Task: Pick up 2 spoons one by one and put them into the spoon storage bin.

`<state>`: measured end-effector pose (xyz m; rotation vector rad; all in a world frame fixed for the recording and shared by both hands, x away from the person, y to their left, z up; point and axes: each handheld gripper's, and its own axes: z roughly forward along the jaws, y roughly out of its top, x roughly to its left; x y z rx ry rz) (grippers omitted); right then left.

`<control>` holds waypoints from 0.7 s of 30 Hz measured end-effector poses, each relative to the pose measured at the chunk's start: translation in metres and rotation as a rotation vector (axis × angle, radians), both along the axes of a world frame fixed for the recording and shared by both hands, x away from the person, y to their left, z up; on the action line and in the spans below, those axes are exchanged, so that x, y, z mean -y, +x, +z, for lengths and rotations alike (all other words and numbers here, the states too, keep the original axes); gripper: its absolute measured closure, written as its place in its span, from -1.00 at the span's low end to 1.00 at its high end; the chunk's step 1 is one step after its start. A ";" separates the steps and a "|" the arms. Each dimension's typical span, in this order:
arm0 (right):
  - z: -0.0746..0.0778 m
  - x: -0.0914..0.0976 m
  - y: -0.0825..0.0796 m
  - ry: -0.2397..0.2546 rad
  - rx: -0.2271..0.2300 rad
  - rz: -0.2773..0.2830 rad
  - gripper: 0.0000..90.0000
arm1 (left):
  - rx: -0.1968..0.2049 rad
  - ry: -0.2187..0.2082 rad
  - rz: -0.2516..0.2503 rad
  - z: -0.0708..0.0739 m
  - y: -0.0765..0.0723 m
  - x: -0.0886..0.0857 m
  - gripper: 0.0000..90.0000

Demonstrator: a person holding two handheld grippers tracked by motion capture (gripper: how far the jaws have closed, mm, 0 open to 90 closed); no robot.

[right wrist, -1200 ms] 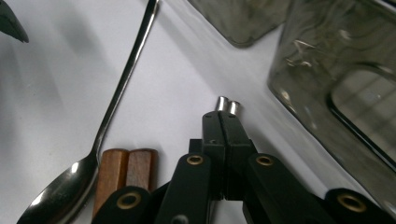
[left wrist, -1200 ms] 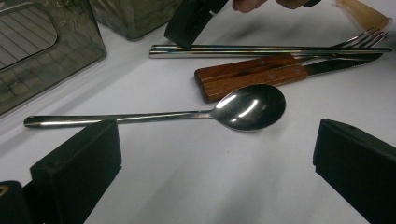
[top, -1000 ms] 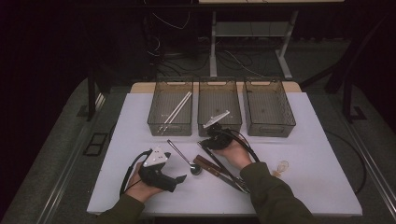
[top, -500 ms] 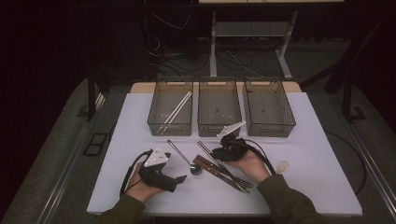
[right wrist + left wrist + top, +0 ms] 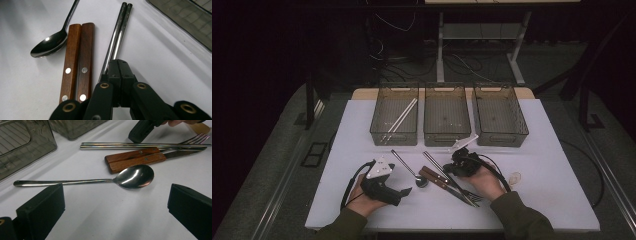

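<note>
A steel spoon [image 5: 410, 171] [image 5: 135, 176] [image 5: 48, 46] lies on the white table [image 5: 537, 150]. Right of it lie a wooden-handled knife and fork [image 5: 438, 179] [image 5: 135, 158] [image 5: 76, 67] and a pair of metal chopsticks [image 5: 434, 162] [image 5: 125, 145] [image 5: 118, 35]. My left gripper [image 5: 404, 191] [image 5: 115, 210] rests low on the table, open, aimed at the spoon's bowl and apart from it. My right gripper [image 5: 448, 170] [image 5: 119, 62] hovers over the near part of the metal chopsticks. Its jaws have just been closing and now meet with nothing between them.
Three clear bins stand in a row at the back: the left bin [image 5: 379, 125] holds white chopsticks [image 5: 399, 120], with the middle bin [image 5: 447, 137] and the right bin [image 5: 499, 140] beside it. A small pale object [image 5: 515, 177] lies right of my right hand.
My right gripper has moved right and toward the table's front, away from the middle bin, and settled over the metal chopsticks. The left gripper has stayed put.
</note>
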<state>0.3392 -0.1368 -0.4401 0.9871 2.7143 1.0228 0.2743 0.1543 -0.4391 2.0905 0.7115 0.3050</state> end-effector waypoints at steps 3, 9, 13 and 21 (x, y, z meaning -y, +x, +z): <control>-0.002 -0.002 0.002 -0.003 -0.004 0.001 1.00 | 0.000 0.000 0.000 0.000 0.000 0.000 -1.00; -0.003 -0.005 0.002 0.002 -0.006 0.007 1.00 | 0.000 0.000 -0.001 0.000 0.000 0.000 -1.00; -0.003 -0.009 0.002 0.002 -0.003 0.019 1.00 | 0.000 0.000 -0.002 0.000 0.000 0.000 -1.00; -0.003 -0.016 0.001 0.004 0.000 0.056 1.00 | 0.000 0.003 -0.004 0.000 0.000 0.000 -1.00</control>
